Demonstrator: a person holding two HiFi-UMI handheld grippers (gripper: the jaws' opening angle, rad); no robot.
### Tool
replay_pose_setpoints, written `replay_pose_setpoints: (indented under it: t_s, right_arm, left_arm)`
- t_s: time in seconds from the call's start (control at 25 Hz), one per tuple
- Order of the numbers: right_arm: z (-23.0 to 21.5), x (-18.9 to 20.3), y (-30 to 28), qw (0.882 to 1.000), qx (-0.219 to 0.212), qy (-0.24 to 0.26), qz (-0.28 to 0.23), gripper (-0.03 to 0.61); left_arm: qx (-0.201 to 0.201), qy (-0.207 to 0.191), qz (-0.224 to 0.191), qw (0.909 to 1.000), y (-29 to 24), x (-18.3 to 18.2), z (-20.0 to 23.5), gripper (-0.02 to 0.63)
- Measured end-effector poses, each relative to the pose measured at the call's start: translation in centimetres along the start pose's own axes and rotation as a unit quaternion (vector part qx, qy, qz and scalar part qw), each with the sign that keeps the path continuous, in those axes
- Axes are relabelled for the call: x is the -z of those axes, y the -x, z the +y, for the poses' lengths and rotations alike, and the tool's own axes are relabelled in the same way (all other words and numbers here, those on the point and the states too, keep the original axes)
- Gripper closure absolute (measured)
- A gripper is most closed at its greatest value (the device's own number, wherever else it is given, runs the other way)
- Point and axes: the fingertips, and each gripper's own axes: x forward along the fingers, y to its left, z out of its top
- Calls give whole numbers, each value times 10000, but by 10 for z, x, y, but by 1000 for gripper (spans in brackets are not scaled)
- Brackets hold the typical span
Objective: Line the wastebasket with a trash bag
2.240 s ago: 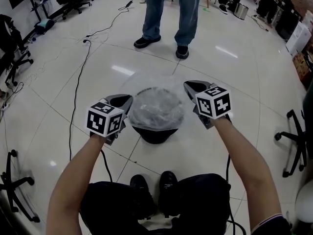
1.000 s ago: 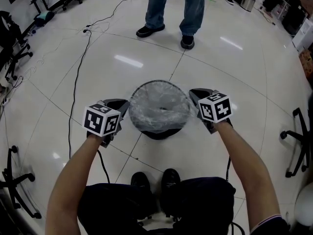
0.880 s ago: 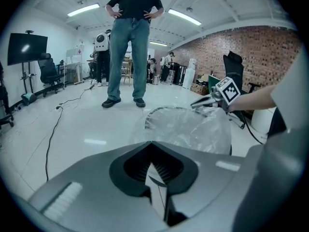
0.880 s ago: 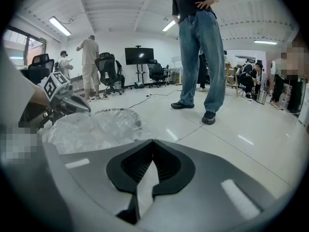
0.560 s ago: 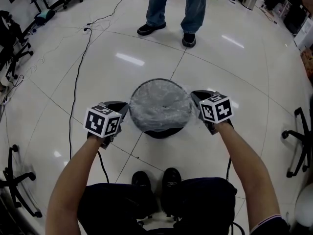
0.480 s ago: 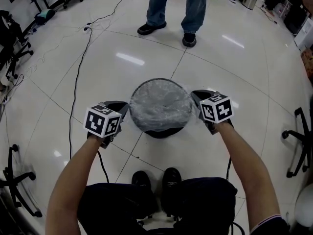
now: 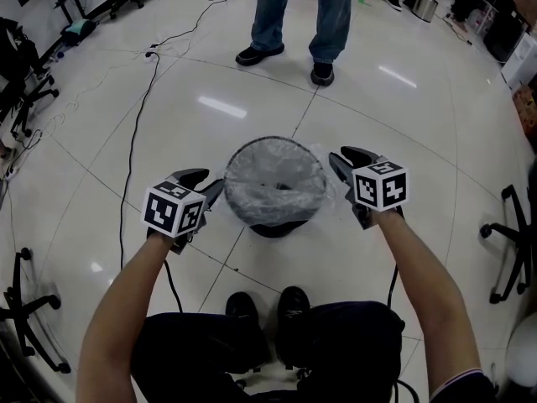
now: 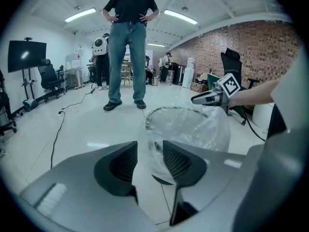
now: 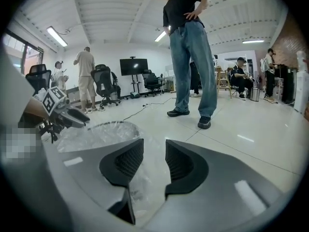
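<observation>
A black round wastebasket [image 7: 270, 227] stands on the floor in front of me with a clear trash bag [image 7: 274, 183] over its mouth, the film draped down outside the rim. My left gripper [image 7: 204, 184] is at the basket's left side and my right gripper [image 7: 343, 161] at its right side. Both pairs of jaws have just been opening. In the left gripper view loose bag film [image 8: 188, 129] hangs in the gap of the left gripper [image 8: 150, 151], unpinched. The right gripper [image 9: 154, 158] likewise has film [image 9: 96, 132] lying slack between its pads.
A person in jeans [image 7: 289, 15] stands just beyond the basket. A black cable [image 7: 134, 149] runs across the white tiles at the left. Office chairs stand at the left [image 7: 25, 309] and right [image 7: 508, 242]. My own shoes [image 7: 264, 309] are close behind the basket.
Both grippers went from shut on the bag's edge to open, letting the film go. The right gripper lifted slightly. Earlier the bag was pulled down over the rim.
</observation>
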Motion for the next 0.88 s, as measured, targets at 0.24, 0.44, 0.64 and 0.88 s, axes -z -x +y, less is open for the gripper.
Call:
replay_pose_setpoints:
  t_s: [0.24, 0.44, 0.64, 0.88]
  right_arm:
    - [14, -11, 38, 9993, -65, -69, -370, 449]
    - [56, 0, 69, 9983, -391, 59, -435, 449]
    - [82, 22, 86, 9984, -465, 124, -292, 449]
    - [103, 32, 98, 9983, -501, 197, -213, 449]
  left_arm:
    - [39, -55, -163, 9998, 17, -5, -12, 451]
    - [143, -106, -308, 9994, 31, -8, -36, 451]
    - [300, -131, -344, 9989, 39, 0, -71, 451]
    - [388, -109, -424, 9983, 46, 5, -104, 451]
